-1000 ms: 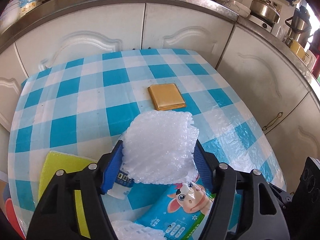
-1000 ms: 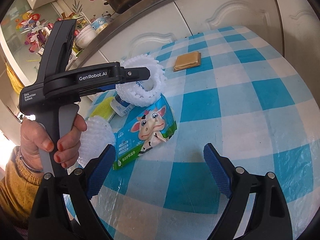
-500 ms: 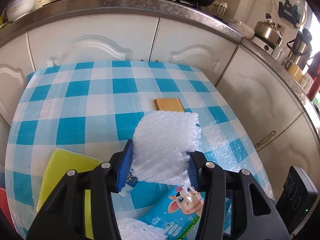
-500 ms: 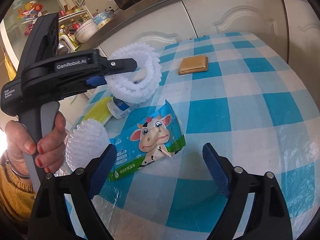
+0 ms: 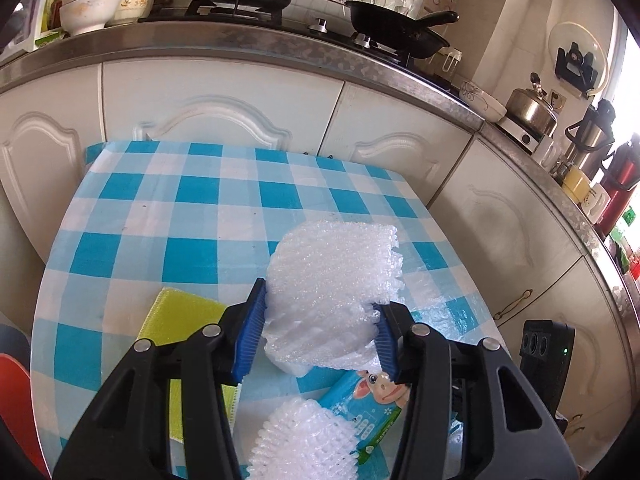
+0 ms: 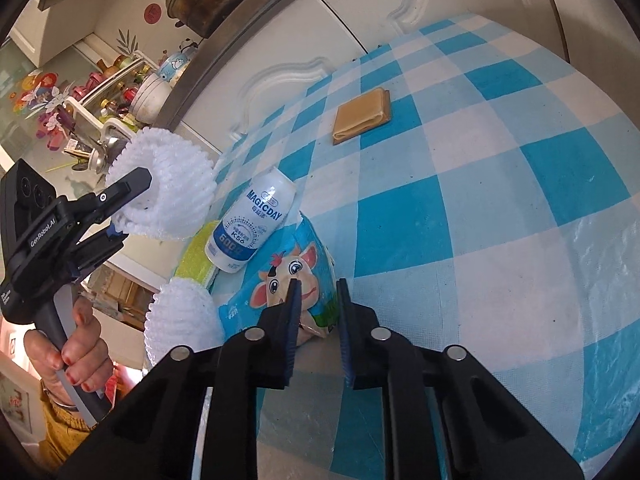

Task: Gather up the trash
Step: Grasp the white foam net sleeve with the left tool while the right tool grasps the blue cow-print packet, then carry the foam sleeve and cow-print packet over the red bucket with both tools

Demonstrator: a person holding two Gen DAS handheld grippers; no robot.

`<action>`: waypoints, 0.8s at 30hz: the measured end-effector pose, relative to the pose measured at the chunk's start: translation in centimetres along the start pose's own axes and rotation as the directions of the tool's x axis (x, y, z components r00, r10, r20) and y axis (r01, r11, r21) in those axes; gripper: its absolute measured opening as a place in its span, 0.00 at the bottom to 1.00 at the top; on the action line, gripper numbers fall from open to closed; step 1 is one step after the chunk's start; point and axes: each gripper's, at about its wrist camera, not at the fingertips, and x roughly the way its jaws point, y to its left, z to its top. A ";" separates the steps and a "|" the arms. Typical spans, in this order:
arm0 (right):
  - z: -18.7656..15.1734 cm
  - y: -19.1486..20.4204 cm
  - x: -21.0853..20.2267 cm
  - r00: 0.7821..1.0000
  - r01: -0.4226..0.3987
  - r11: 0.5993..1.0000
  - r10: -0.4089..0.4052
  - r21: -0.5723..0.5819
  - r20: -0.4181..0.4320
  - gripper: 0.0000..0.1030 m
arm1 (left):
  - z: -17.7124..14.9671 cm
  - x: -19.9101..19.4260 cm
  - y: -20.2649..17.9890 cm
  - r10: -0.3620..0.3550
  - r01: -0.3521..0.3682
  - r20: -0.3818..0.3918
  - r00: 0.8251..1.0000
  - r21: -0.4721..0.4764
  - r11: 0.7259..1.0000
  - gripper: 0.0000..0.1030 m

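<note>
Clamped the left hand-held gripper [image 5: 320,308] tight on a white foam net [image 5: 332,280] and held it up in the air, above the blue-and-white checked surface [image 5: 160,220]. Squashed the net a little between the two blue pads [image 5: 252,332]. Gripped the handle of that tool with a hand [image 6: 76,356] that had red nails.

Brought the right hand-held gripper [image 6: 319,285] low over a blue snack pack with a cartoon cow [image 6: 296,280] - fingers close together, with only a thin gap. Had the crumpled end of the pack sitting in that gap. Could not tell whether it was pinched or only near.

Left a second foam net [image 6: 180,320] lying on the surface, touching the near end of the cow pack. Left a white bottle with blue writing [image 6: 252,224] on its side just past the pack, leaning on it. Kept a yellow cloth [image 5: 180,316] flat beside the bottle, partly under it. Left a folded brown pad [image 6: 364,116] by itself - well apart from the rest, farther back toward the white cupboards [image 5: 224,104].
</note>
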 end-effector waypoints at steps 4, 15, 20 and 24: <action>0.2 0.2 -0.1 1.000 0.021 1.000 -0.021 -0.007 0.003 0.02 | -0.8 -0.6 1.3 0.006 -0.006 0.001 1.000 -0.020 1.000 0.49; 1.1 4.4 -3.8 0.985 0.124 0.981 -0.103 -0.150 0.141 0.01 | -2.7 -3.4 4.1 0.022 -0.020 0.035 0.999 -0.079 0.997 0.49; 1.8 6.5 -5.3 0.970 0.172 0.963 -0.129 -0.206 0.208 0.01 | -3.4 -4.7 5.4 0.032 -0.026 0.055 0.998 -0.106 0.994 0.49; 2.1 7.8 -5.9 0.959 0.205 0.948 -0.145 -0.243 0.242 0.01 | -4.0 -5.9 6.3 0.047 -0.039 0.070 0.996 -0.115 0.993 0.49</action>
